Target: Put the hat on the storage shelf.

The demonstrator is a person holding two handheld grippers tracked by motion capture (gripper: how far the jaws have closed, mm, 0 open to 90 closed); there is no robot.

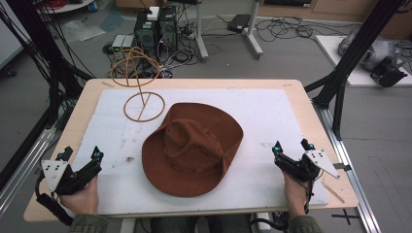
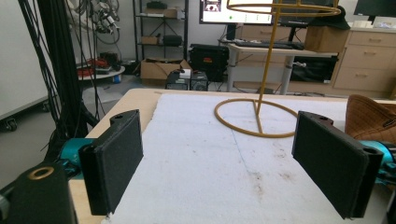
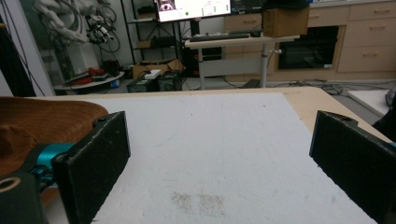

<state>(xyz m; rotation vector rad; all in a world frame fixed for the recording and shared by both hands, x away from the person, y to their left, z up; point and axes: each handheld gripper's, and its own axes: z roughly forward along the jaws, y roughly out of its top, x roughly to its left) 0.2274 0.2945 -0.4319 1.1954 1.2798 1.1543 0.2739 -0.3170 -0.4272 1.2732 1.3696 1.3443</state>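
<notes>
A brown wide-brimmed hat (image 1: pixel 194 148) lies crown up in the middle of the white mat (image 1: pixel 272 116). Behind it to the left stands a thin golden wire stand (image 1: pixel 141 94), a base ring on the mat with a stem and wire hoops on top. My left gripper (image 1: pixel 81 154) rests open at the mat's near left, apart from the brim. My right gripper (image 1: pixel 292 145) is open at the near right, also clear of the hat. In the left gripper view the stand (image 2: pixel 261 93) is ahead and the hat (image 2: pixel 371 119) at the right. The right gripper view has the brim (image 3: pixel 42 123) at its left.
The mat covers most of a wooden table (image 1: pixel 82 104). Black frame posts (image 1: pixel 340 77) rise at both sides of the table. On the floor beyond are computer boxes (image 1: pixel 155 29) and tangled cables. A faint stain marks the mat (image 1: pixel 129 158) near the left gripper.
</notes>
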